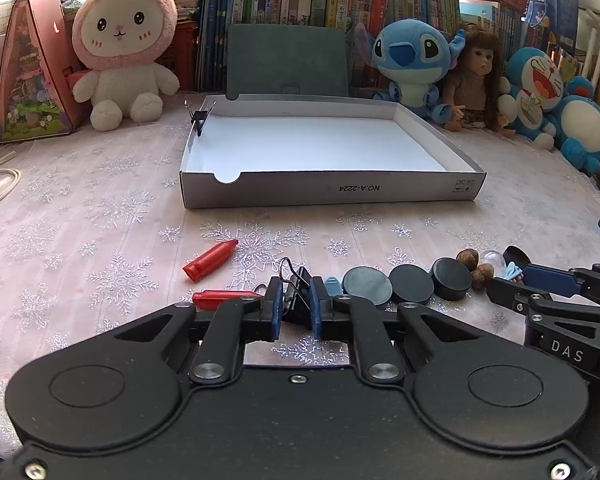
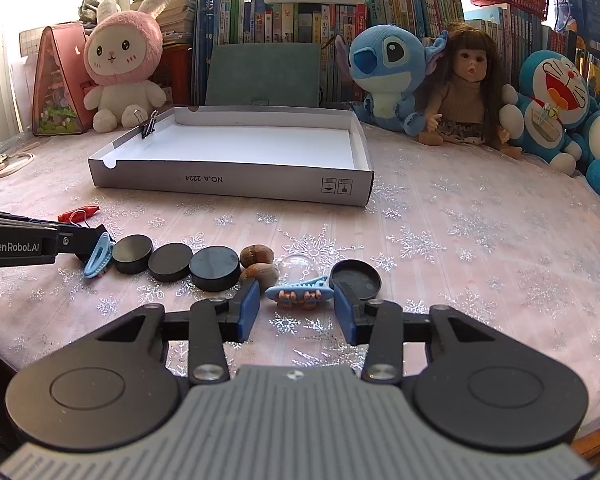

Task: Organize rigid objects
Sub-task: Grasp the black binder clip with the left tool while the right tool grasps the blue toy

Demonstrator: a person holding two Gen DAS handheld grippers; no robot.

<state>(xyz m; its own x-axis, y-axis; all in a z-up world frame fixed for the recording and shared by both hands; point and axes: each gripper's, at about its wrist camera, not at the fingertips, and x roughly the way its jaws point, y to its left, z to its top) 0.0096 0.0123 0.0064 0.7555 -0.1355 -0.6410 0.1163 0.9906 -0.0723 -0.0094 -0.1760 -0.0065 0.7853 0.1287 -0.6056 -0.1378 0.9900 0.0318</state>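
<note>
The black binder clip (image 1: 296,292) is sitting between the blue pads of the left gripper (image 1: 295,307), low over the surface (image 1: 100,216), with its wire handles pointing up and away. The jaws are closing on its body and appear to be pinching it, though whether the clip is already lifted cannot be told. It is probably light and stiff, being sprung steel with smooth painted flanks, so it may be slippery; the flat sides of the body seem the better hold, since the wire loops swing freely.

Beside it are lying two red crayon-like pieces (image 1: 211,261), a small blue clip (image 1: 333,286), then three black discs (image 1: 408,285) in a row, touching one another, and two brown nuts (image 1: 476,266). Farther back the open cardboard box (image 1: 332,194) is standing nearly empty, with another binder clip (image 1: 199,118) gripping its left wall.

The right wrist view is showing what the left one barely catches: the right gripper (image 2: 296,310) is hovering with its jaws wide apart and holding nothing, a blue toothed hair clip (image 2: 300,294) lying just ahead between the pads, with a clear dome-shaped piece (image 2: 300,266) behind it and a shallow black lid (image 2: 356,278) at its right. That hair clip is probably light, hard plastic, best taken across its long sides. Only the left wrist view is showing the pads on the binder clip; from the right, the left gripper's fingers are hiding it.
</note>
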